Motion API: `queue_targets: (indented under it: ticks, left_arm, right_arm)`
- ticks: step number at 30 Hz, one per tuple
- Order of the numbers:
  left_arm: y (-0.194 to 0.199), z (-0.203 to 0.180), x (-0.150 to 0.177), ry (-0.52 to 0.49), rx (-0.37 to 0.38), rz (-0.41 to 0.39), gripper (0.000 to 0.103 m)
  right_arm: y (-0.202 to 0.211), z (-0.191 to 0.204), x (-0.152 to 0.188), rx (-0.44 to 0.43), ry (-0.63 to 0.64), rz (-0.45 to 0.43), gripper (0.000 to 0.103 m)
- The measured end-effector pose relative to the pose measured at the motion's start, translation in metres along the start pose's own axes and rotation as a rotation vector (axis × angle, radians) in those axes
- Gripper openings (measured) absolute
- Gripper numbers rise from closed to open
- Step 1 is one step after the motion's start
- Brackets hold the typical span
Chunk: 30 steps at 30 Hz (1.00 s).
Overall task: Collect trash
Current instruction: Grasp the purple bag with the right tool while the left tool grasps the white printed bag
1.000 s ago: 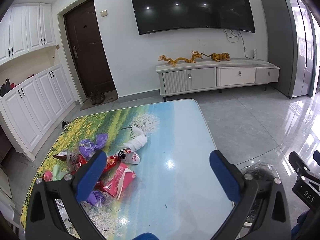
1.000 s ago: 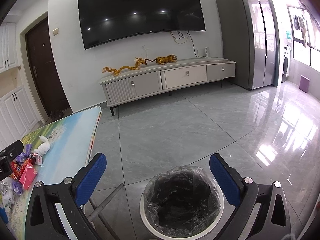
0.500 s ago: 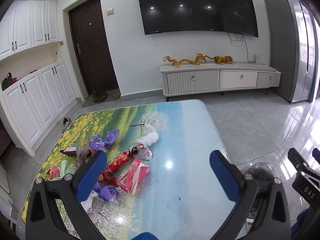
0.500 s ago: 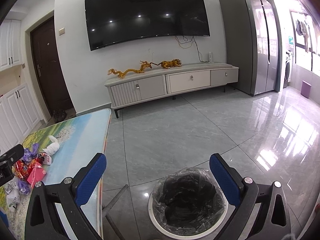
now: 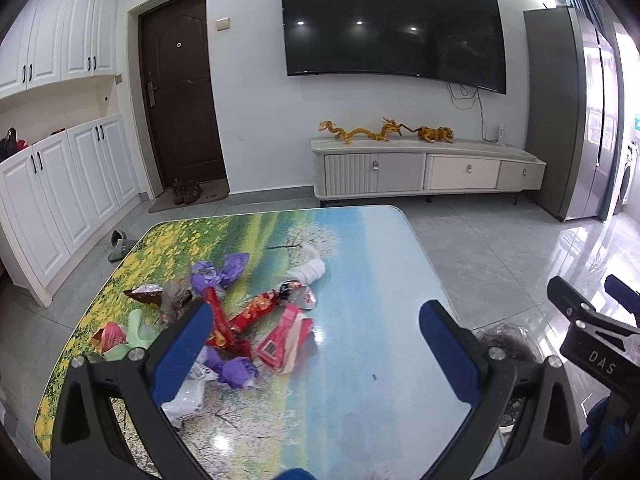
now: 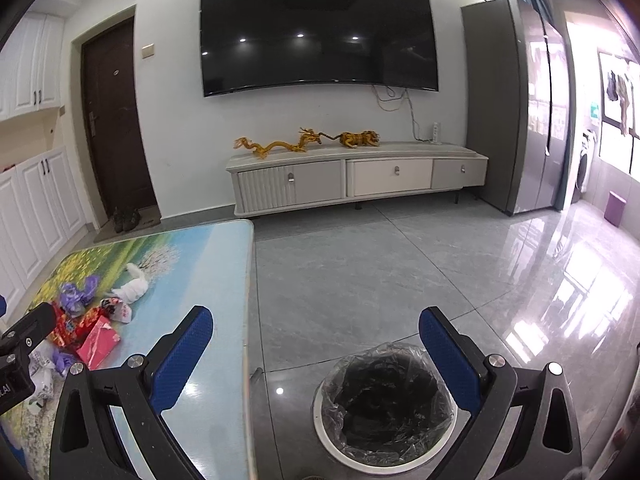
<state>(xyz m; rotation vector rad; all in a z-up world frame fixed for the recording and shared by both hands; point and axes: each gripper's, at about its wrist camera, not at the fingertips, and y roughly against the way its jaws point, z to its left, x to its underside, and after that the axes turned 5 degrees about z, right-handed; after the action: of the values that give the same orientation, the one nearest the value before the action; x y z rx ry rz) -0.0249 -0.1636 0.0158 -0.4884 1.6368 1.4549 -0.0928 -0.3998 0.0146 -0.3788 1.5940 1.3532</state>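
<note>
Two grippers are ours here: our left gripper (image 5: pixel 316 336) hangs over the table (image 5: pixel 360 400) with jaws wide apart and holds nothing, and our right gripper (image 6: pixel 316 340), equally spread and empty, hangs above one bin (image 6: pixel 386 404) lined with a black bag on the floor. One heap of wrappers (image 5: pixel 224 320) lies on the table's left part, with one white tissue wad (image 5: pixel 308 270) beside it.
</note>
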Motion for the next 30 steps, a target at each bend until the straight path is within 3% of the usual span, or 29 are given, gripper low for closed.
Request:
queue_targets:
  ticks: [8, 11, 16, 19, 24, 30]
  left_arm:
    - [0.000, 0.090, 0.016, 0.119, -0.055, 0.020, 0.103]
    - [-0.002, 0.132, 0.032, 0.154, -0.084, 0.045, 0.103]
    - [-0.007, 0.188, 0.067, 0.209, -0.090, 0.111, 0.103]
    - [-0.008, 0.198, 0.083, 0.201, -0.057, 0.141, 0.101]
    - [-0.016, 0.186, 0.088, 0.165, 0.027, 0.171, 0.094]
    - [-0.038, 0.176, 0.084, 0.161, 0.130, 0.212, 0.081]
  right_arm:
    - [-0.004, 0.068, 0.007, -0.162, 0.121, 0.068, 0.103]
    - [-0.010, 0.095, 0.014, -0.266, 0.169, 0.127, 0.091]
    - [-0.029, 0.140, 0.031, -0.421, 0.238, 0.254, 0.062]
    - [-0.040, 0.159, 0.037, -0.508, 0.255, 0.320, 0.052]
    - [-0.053, 0.188, 0.043, -0.627, 0.260, 0.385, 0.049]
    - [-0.074, 0.209, 0.052, -0.702, 0.260, 0.456, 0.043]
